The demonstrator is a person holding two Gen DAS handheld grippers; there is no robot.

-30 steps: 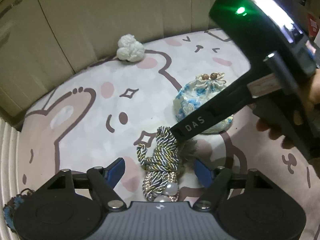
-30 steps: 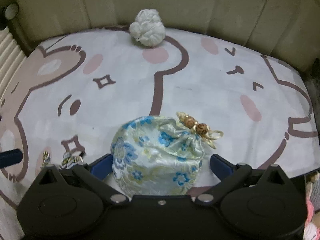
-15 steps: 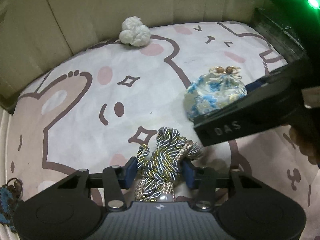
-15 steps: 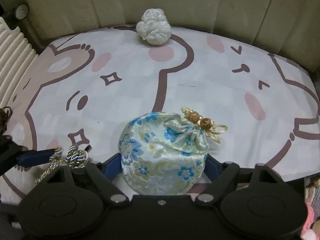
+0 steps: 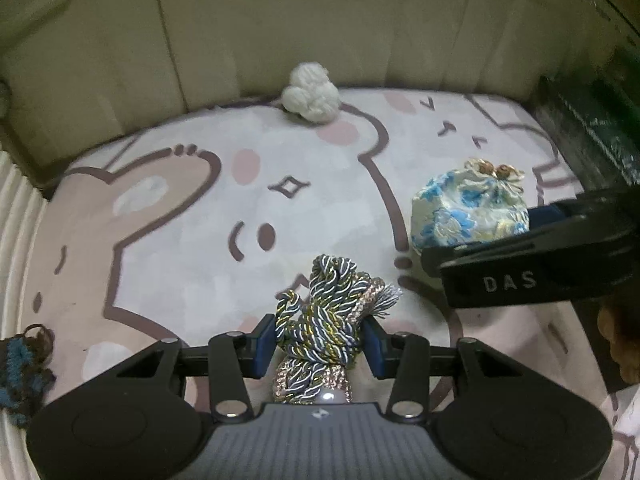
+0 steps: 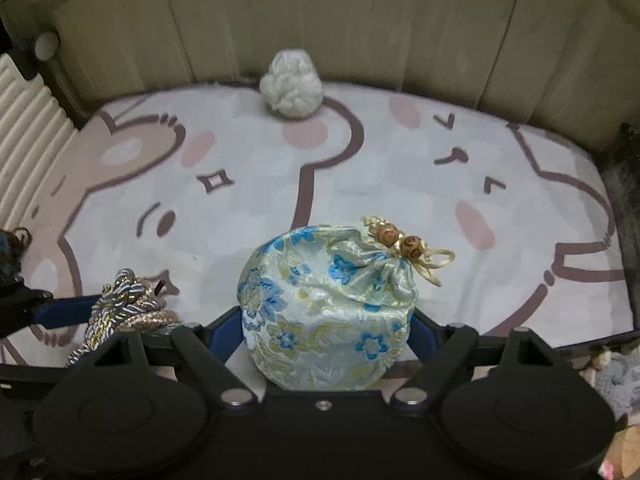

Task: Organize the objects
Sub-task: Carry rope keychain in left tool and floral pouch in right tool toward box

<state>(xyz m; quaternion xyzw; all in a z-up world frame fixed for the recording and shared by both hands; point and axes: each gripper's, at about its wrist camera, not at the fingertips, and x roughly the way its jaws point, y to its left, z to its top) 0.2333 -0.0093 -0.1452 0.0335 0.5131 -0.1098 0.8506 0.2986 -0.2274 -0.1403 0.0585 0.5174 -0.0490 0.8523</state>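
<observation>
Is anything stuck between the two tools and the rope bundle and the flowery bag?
No. The left tool already squeezes the rope bundle, and the right tool squeezes the flowery bag. Nothing sits between them.

The left tongs (image 5: 320, 346) fill the bottom of the left wrist view: matte black linkage arms with silver screw heads at the pivots, two round black discs at the lower corners, a ribbed grey plate at bottom centre, and blue pads on the fingers (image 5: 264, 344). The right tongs (image 6: 326, 330) have the same black arms, silver screws, round discs and blue pads. At the right of the left view its black body carries white letters "DAS".
</observation>
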